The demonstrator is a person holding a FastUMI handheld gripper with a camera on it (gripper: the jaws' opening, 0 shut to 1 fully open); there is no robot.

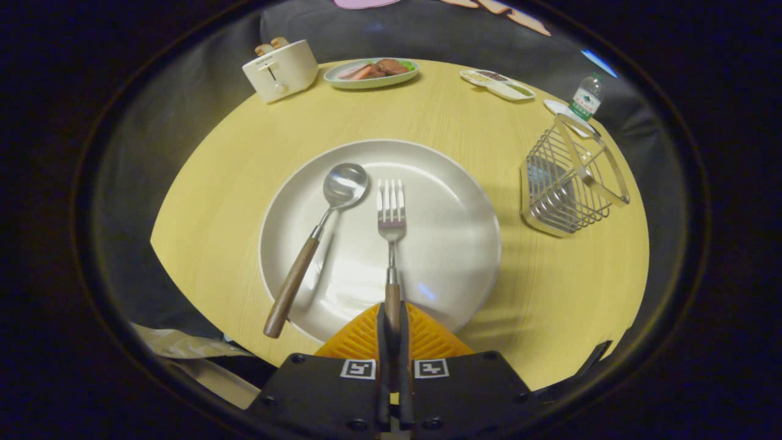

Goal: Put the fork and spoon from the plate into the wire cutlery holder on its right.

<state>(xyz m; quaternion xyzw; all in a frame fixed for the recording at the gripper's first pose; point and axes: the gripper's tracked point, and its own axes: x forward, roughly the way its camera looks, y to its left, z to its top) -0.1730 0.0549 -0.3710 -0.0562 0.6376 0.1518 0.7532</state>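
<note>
Plate (452,256): on the table (244,183), just ahead of the gripper (392,315).
Fork (391,220): on the plate, handle between the closed fingers.
Spoon (317,238): on the plate, left of the fork.
Wire cutlery holder (568,183): right of the plate.
Toaster (281,70), food plate (371,72), tray (498,84), bottle (586,98): beyond, along the far edge.

On our pale wooden worktop (232,183) we list: white plate (452,244), wire cutlery holder (568,183), toaster (281,70), food dish (371,73), divided tray (498,84), water bottle (586,98).
</note>
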